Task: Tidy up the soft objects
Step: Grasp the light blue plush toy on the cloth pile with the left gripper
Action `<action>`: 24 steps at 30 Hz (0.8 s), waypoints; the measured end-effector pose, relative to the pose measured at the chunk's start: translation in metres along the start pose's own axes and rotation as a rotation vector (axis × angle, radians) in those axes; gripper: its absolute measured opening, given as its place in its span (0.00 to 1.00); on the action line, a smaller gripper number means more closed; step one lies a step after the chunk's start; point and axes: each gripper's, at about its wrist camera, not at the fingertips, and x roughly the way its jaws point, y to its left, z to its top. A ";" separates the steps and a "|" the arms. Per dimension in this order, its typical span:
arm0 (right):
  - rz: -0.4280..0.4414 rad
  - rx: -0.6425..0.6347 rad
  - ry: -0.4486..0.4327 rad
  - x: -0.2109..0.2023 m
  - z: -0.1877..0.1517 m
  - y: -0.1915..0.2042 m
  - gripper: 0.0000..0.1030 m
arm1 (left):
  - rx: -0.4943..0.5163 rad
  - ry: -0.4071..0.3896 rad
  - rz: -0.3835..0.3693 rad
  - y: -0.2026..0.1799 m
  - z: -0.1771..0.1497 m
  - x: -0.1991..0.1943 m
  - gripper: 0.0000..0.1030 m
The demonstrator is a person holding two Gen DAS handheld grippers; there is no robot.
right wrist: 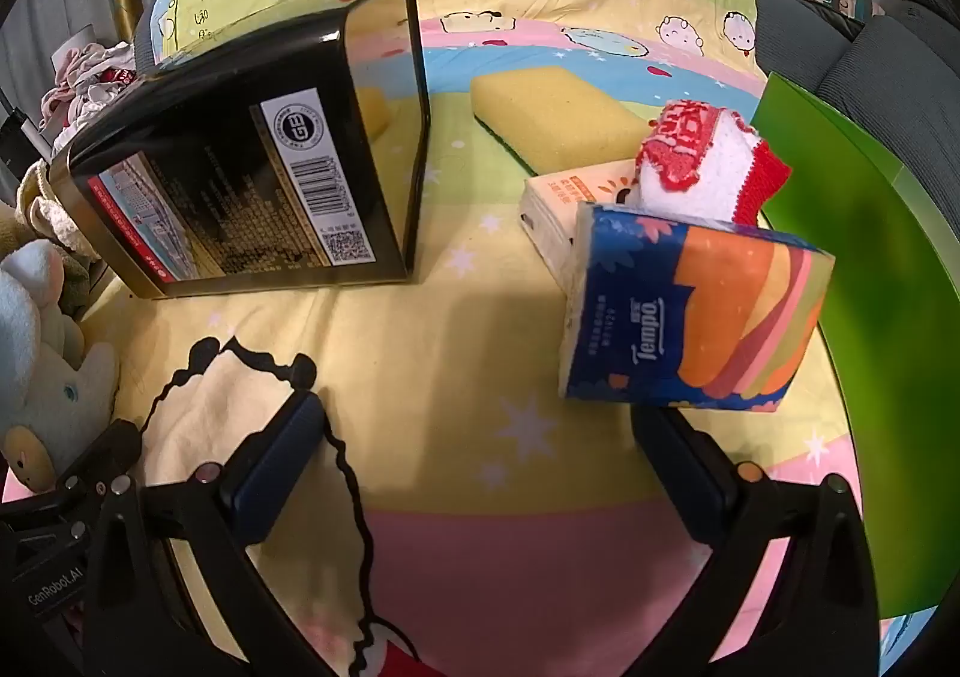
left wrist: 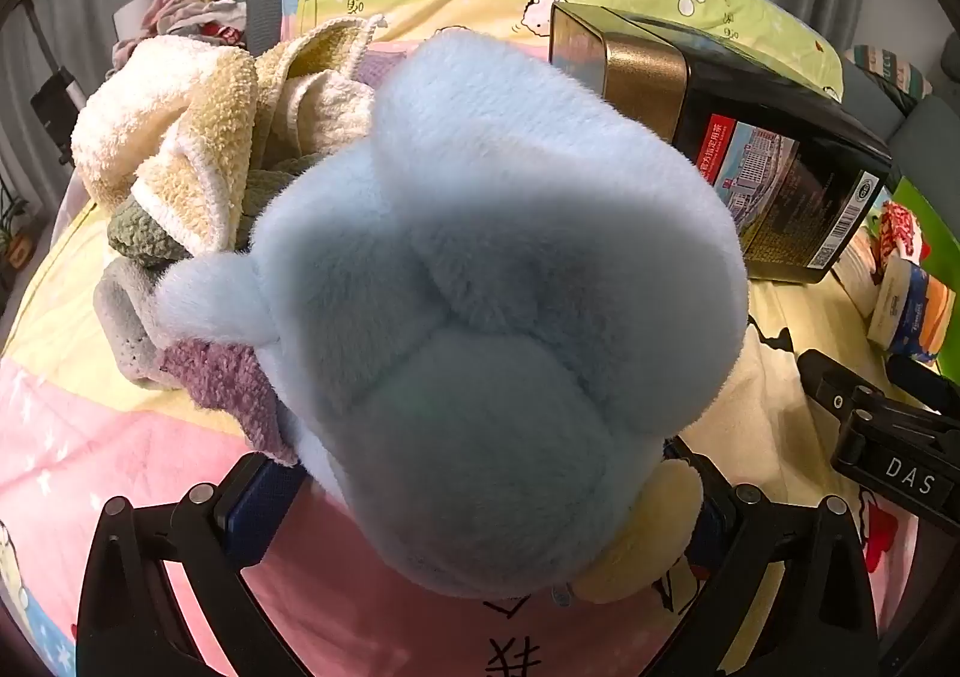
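Note:
My left gripper (left wrist: 480, 491) is shut on a light blue plush toy (left wrist: 498, 287) that fills the left wrist view; the toy also shows at the left edge of the right wrist view (right wrist: 36, 353). Behind it lies a pile of towels (left wrist: 192, 149) in cream, yellow, green and purple. My right gripper (right wrist: 480, 455) is open and empty above the bed sheet. A blue and orange Tempo tissue pack (right wrist: 690, 317) lies just ahead of its right finger, with a second tissue pack (right wrist: 558, 209), a red and white cloth (right wrist: 708, 155) and a yellow sponge (right wrist: 558, 113) behind.
A black and gold box (right wrist: 252, 161) lies on its side at the centre left; it also shows in the left wrist view (left wrist: 750, 149). A green panel (right wrist: 870, 287) stands at the right. The colourful cartoon bed sheet (right wrist: 480, 329) covers the surface. Clothes (right wrist: 84, 77) lie at the far left.

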 end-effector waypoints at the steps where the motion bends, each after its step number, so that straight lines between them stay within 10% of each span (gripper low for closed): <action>1: 0.000 0.000 -0.001 0.000 0.000 0.000 0.99 | -0.001 0.000 -0.002 0.000 0.000 0.000 1.00; 24: 0.000 0.000 -0.002 0.000 0.000 0.000 0.99 | 0.003 -0.005 -0.014 0.006 -0.002 0.001 1.00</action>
